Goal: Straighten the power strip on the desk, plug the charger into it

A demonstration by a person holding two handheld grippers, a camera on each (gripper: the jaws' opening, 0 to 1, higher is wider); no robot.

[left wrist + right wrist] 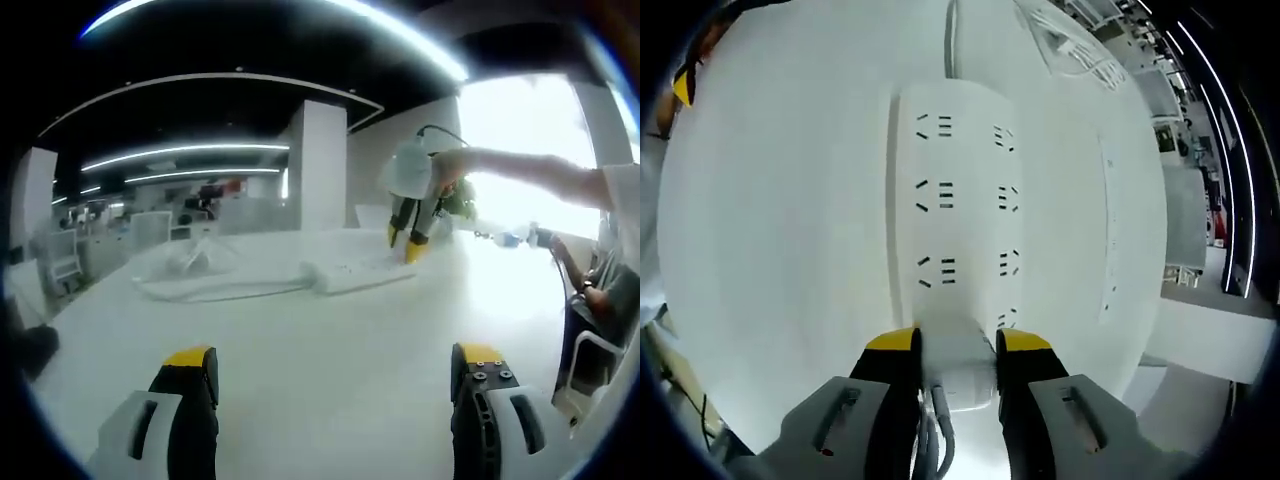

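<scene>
Power strip (958,200): on counter (780,230), cord end clamped by right gripper (956,345); left gripper (335,365) wide open, empty; straightening under way, charger unplugged.

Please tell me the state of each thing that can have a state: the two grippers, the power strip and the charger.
Left gripper: open, holding nothing, above the desk.
Right gripper: shut on the charger, at the power strip's near end.
Power strip: flat on the desk, visible sockets unoccupied.
Charger: held, cable trailing back.
</scene>
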